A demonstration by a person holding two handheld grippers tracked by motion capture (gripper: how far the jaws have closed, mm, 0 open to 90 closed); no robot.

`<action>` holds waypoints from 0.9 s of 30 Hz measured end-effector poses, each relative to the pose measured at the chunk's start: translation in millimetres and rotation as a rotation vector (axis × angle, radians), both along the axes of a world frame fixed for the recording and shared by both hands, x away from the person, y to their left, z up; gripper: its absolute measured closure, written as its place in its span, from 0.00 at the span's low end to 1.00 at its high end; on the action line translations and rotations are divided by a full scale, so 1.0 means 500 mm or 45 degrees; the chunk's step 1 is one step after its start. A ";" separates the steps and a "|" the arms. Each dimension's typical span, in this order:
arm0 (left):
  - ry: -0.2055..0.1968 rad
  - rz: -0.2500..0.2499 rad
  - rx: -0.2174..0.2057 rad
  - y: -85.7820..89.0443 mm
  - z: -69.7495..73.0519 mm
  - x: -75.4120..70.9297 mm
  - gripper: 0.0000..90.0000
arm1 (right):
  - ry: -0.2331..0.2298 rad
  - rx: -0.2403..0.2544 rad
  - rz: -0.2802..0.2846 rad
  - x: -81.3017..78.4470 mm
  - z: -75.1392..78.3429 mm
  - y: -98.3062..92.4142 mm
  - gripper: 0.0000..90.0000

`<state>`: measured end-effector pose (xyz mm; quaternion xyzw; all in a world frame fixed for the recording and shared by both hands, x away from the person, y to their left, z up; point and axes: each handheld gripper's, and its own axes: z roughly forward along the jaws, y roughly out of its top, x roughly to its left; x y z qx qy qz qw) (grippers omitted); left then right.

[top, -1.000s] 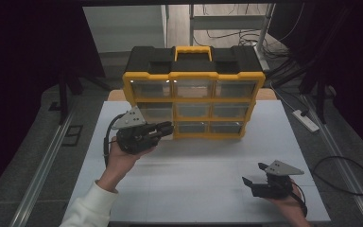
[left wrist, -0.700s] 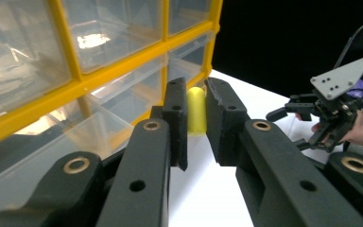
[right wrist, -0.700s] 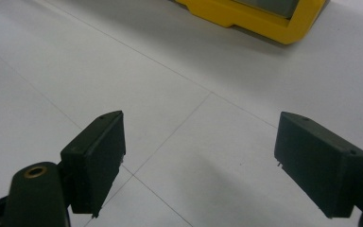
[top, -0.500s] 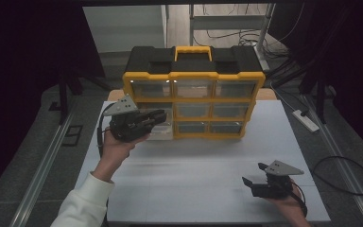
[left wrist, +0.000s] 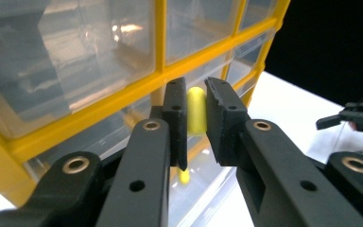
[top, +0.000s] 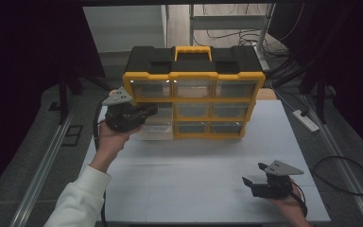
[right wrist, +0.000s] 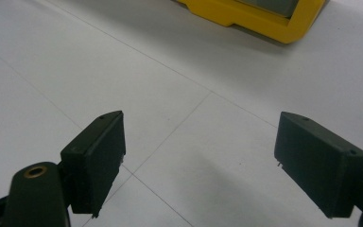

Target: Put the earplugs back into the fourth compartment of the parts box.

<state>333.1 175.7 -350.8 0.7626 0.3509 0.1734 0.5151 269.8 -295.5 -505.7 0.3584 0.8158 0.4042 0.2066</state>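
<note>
Your left hand-held gripper [top: 144,112] sits at the left end of the yellow drawer organizer [top: 194,78], its jaws pinched down on the front edge of a clear plastic drawer [top: 157,128]. In the left gripper view the pads close on the clear lip [left wrist: 196,142] with a small yellow piece [left wrist: 196,109] showing between and behind them. That drawer belongs to the left column and already juts out of the cabinet toward 6 o'clock, so its sliding axis runs 12 to 6, straight back along your forearm. The next pull should probably follow that line; a sideways tug could jam it against the yellow frame. Your left hand is on it, while the right hand-held gripper [top: 255,181] rests well apart on the white bench [top: 194,189] at about 5 o'clock from the organizer, jaws spread wide over bare surface. The organizer has a black top, a yellow handle [top: 193,50] and three columns of see-through drawers.
</note>
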 end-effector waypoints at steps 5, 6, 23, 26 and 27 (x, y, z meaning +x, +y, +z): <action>0.028 0.019 0.044 -0.003 -0.018 0.012 0.86 | 0.000 0.002 -0.001 0.000 0.000 0.000 0.20; 0.028 0.019 0.044 -0.003 -0.018 0.012 0.86 | 0.000 0.002 -0.001 0.000 0.000 0.000 0.20; 0.018 0.036 -0.020 0.003 -0.028 -0.025 0.27 | 0.000 0.005 -0.007 0.000 0.001 -0.002 0.20; -0.003 -0.009 -0.028 0.007 -0.033 -0.057 0.26 | 0.000 0.004 -0.006 0.001 0.001 -0.001 0.20; -0.003 -0.009 -0.028 0.007 -0.033 -0.057 0.26 | 0.000 0.004 -0.006 0.001 0.001 -0.001 0.20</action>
